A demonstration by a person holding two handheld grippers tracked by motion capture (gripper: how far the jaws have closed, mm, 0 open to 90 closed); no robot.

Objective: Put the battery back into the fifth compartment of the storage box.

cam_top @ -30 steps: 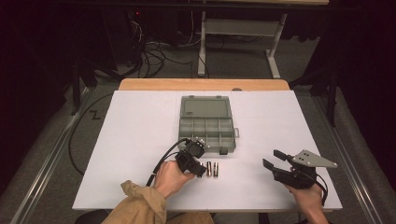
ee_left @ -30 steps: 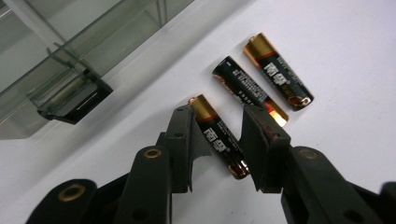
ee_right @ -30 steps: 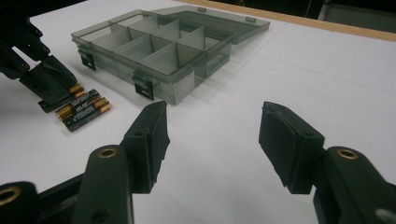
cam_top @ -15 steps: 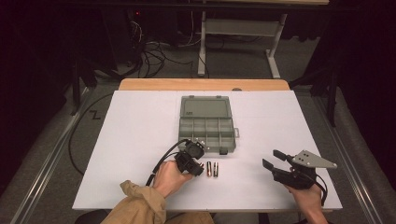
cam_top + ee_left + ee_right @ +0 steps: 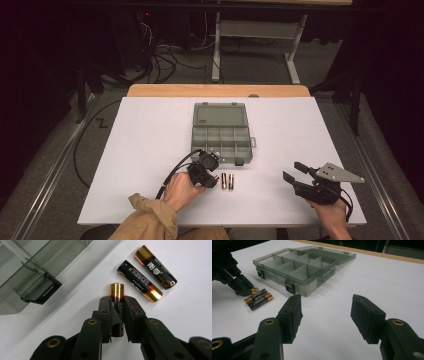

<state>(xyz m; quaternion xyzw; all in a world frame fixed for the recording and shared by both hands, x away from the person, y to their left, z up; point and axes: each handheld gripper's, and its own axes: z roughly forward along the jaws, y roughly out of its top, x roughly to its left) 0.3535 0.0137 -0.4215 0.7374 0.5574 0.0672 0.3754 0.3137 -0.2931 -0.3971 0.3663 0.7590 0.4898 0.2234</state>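
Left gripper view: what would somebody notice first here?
First, the black and gold battery clamped between the left gripper, whose jaws have just been closing on it. Two more batteries lie side by side on the white table just past it. The clear grey box sits open beyond them, and the right gripper waits open, off to the right.

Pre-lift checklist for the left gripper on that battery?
1. Left gripper jaws, which have just been closing, on both sides of the battery: ok.
2. Grip centred along the battery: not ok, gold end sticks out past the jaws.
3. Two spare batteries apart from the held one: ok.
4. Organizer box lid open, compartments reachable: ok.
5. Right gripper open and apart from the box: ok.
6. Grip firm enough to lift: cannot tell.
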